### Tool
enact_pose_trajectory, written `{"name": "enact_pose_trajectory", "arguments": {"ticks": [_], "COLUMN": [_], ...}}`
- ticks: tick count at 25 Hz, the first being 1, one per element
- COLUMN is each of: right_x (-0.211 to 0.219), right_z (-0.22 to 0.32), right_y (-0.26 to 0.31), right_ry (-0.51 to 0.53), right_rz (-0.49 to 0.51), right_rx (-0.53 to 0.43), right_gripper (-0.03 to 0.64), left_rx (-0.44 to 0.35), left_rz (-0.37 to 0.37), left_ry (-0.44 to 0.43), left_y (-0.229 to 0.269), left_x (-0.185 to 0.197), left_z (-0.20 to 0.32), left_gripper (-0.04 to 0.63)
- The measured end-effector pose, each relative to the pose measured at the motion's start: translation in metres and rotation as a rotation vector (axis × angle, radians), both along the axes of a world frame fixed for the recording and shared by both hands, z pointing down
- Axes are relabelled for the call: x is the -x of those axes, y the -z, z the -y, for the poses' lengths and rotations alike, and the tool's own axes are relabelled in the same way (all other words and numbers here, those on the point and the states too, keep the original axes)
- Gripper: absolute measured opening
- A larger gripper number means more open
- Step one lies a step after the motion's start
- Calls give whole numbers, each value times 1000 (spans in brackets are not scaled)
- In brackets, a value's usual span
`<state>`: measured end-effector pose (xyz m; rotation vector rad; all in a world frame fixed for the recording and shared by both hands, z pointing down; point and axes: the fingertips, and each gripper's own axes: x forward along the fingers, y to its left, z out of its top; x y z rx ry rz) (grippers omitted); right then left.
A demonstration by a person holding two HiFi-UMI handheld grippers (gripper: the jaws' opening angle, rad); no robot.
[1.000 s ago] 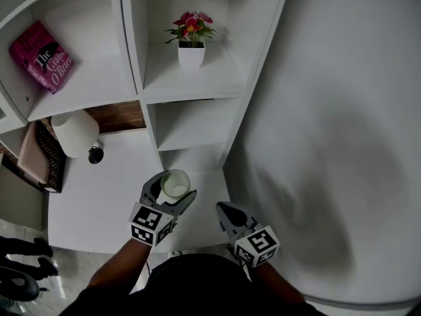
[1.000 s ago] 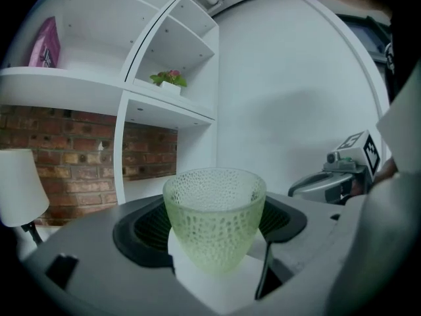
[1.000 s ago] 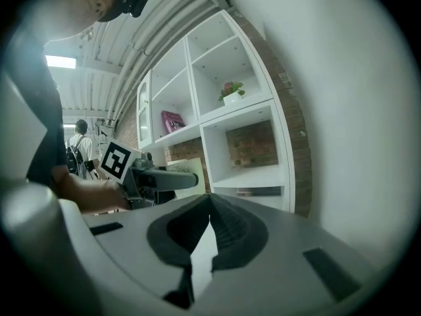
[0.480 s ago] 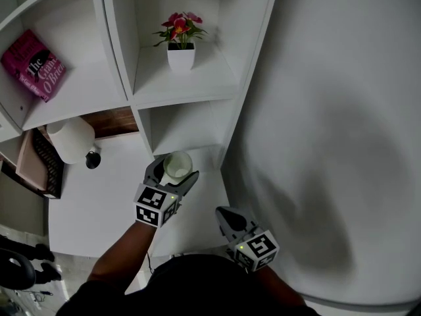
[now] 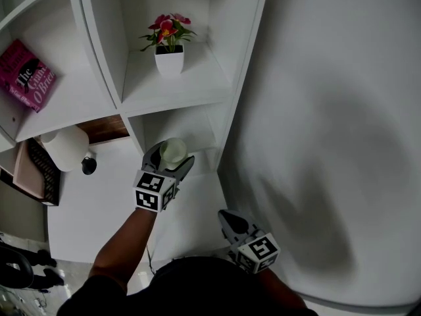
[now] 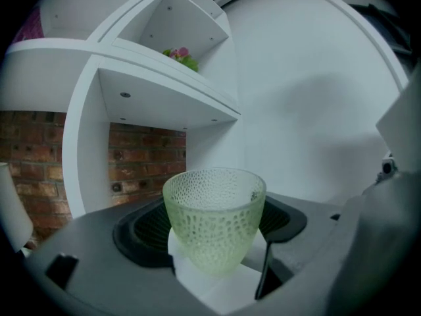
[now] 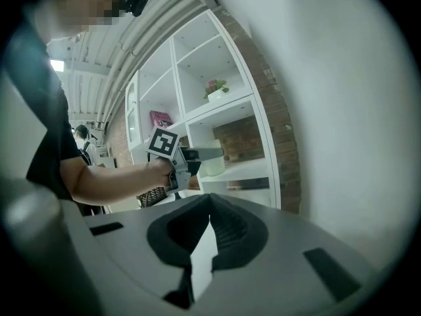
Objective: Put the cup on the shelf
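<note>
A pale green, dimpled glass cup is held upright in my left gripper, which is shut on it. The cup hangs at the front edge of the white shelf unit's lower open compartment, under the one with the flower pot. In the left gripper view the cup sits between the dark pads, with that compartment and a brick wall beyond. My right gripper stays low by my body, shut and empty. In the right gripper view its jaws meet, and the cup shows far off at the shelf.
A potted red flower stands in the compartment above. A pink book leans in the left compartment. A white lamp shade and a dark woven basket sit at the left on the white table. A pale wall runs along the right.
My left gripper has carried the cup forward, from over the table to the mouth of the lower shelf compartment. The right gripper has hardly moved.
</note>
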<state>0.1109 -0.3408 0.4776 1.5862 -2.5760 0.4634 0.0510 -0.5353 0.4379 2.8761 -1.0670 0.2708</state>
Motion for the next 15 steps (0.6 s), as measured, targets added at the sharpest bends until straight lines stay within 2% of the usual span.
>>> {"name": "enact_pose_trajectory", "arguments": {"ticks": [3, 15], "right_x": [-5, -26], "right_z": [1, 6], "right_y": [-6, -13], "right_ry": [-6, -49], "right_rz": [-5, -16], "right_rx": [15, 51], "right_gripper": [5, 5], "left_rx": [17, 3], "left_rz": [3, 53], "left_ry": [23, 58], "left_y": [-6, -9], "left_x": [-3, -23], "left_z": [18, 90], "left_gripper": [383, 383]}}
